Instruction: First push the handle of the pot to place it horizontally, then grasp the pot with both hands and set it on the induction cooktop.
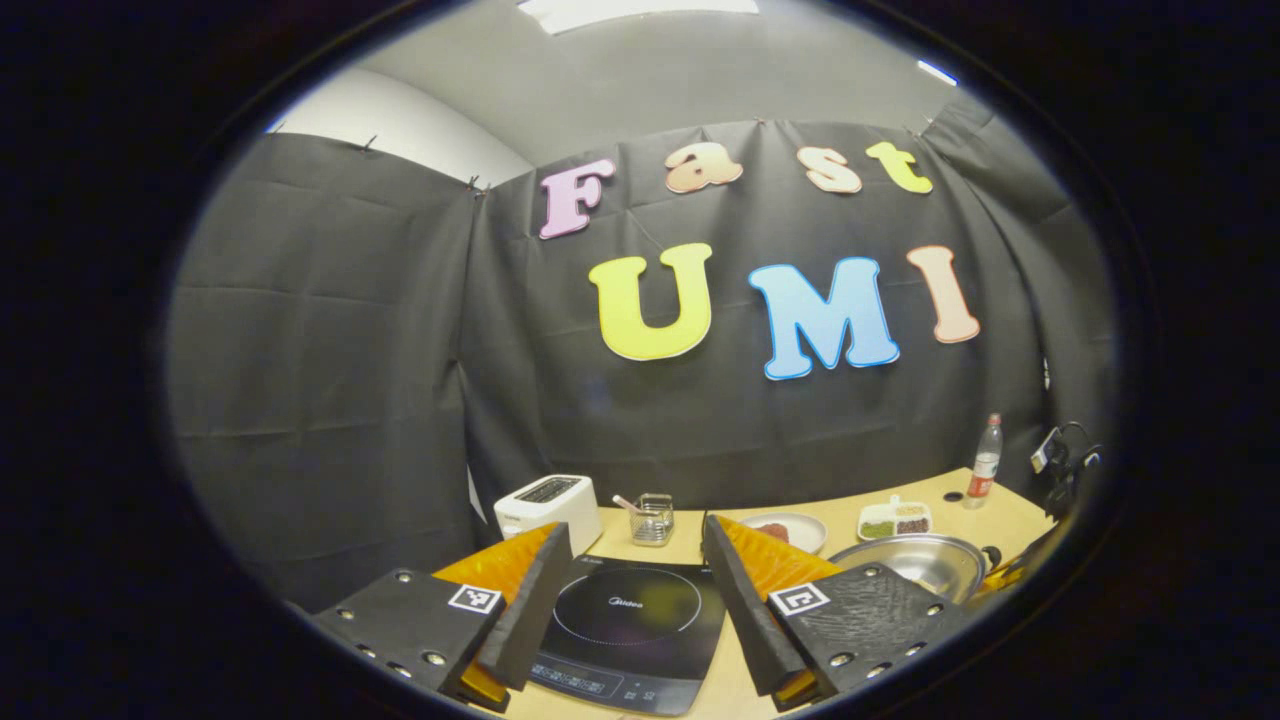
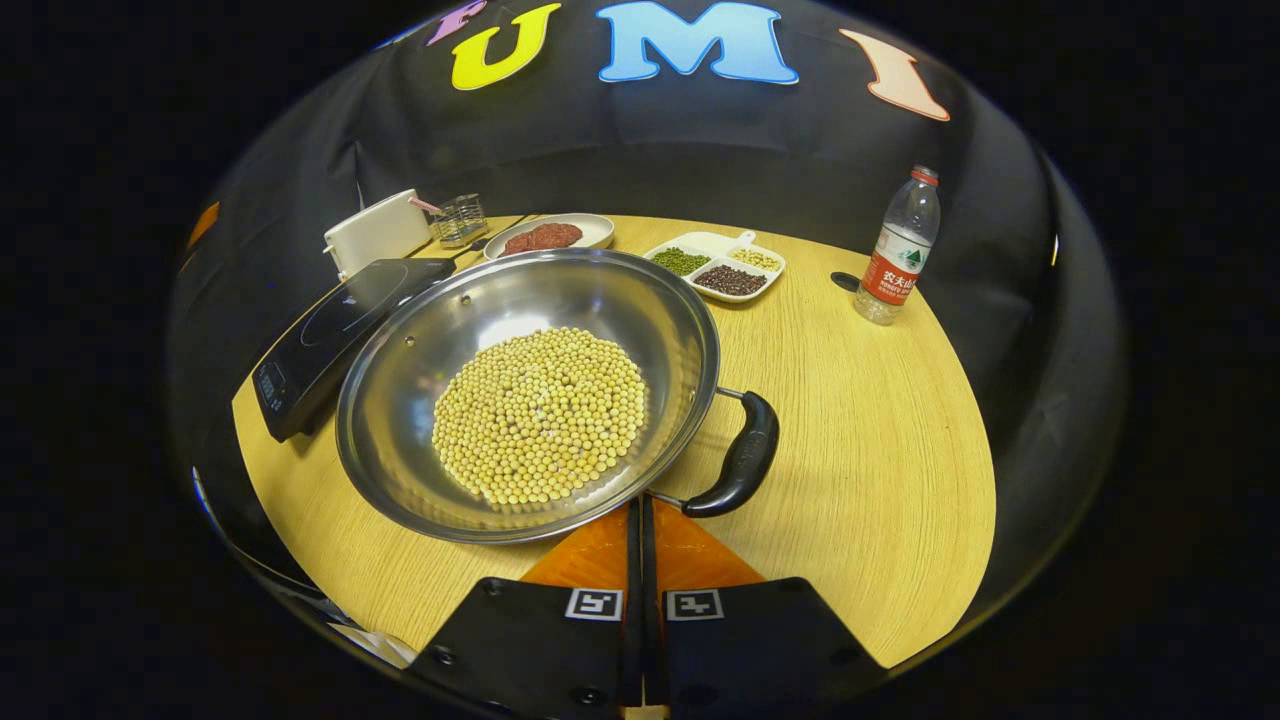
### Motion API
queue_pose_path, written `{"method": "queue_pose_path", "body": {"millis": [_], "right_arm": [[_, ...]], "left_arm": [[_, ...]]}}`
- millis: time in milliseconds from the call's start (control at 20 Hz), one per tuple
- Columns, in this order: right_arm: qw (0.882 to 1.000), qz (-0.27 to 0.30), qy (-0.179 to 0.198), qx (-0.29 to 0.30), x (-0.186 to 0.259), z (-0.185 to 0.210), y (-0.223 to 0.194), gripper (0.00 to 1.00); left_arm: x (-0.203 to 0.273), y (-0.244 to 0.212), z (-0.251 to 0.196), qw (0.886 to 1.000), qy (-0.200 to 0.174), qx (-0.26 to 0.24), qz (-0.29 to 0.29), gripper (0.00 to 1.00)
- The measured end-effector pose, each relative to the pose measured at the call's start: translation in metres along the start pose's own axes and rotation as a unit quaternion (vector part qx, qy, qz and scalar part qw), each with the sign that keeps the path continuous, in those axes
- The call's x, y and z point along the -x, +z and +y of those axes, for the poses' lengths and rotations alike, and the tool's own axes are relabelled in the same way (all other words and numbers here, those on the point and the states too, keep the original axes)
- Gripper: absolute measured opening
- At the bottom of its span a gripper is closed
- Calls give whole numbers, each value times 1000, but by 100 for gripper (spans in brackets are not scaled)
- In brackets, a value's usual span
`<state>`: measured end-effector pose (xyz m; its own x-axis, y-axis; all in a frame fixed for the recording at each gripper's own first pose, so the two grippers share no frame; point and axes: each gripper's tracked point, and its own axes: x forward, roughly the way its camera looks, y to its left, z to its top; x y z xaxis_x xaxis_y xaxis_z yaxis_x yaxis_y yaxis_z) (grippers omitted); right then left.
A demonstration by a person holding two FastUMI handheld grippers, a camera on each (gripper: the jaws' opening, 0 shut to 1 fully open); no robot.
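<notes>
A shiny steel pot (image 2: 520,390) full of yellow soybeans (image 2: 540,412) sits on the wooden table (image 2: 860,420). Its black handle (image 2: 740,458) points to the right and near side. My right gripper (image 2: 640,508) is shut with nothing between its fingers, its tips at the pot's near rim just left of the handle. The black induction cooktop (image 2: 335,330) lies left of the pot. In the left gripper view, my left gripper (image 1: 635,540) stands open above the cooktop (image 1: 625,625), with the pot (image 1: 915,562) off to its right.
A white toaster (image 2: 378,232), a small wire basket (image 2: 462,218), a plate of red food (image 2: 548,234) and a divided dish of beans (image 2: 718,264) line the table's far side. A water bottle (image 2: 898,250) stands at the far right, with a dark hole (image 2: 846,281) in the table next to it.
</notes>
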<state>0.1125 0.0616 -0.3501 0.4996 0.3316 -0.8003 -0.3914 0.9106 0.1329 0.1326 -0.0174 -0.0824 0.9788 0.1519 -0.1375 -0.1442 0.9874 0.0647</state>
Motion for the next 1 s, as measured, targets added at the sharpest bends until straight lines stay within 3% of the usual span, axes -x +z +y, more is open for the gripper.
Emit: {"method": "queue_pose_path", "body": {"millis": [500,750,1000], "right_arm": [[997,-8,-34,-70,-6,-21,8,2],[997,-17,-43,-68,6,-21,8,2],[992,-64,-60,-91,34,-25,30,4]], "left_arm": [[-2,-5,-13,1000,-9,0,6,82],[-4,-4,-24,1000,-26,-3,0,79],[-7,-4,-33,999,-46,5,-4,82]]}}
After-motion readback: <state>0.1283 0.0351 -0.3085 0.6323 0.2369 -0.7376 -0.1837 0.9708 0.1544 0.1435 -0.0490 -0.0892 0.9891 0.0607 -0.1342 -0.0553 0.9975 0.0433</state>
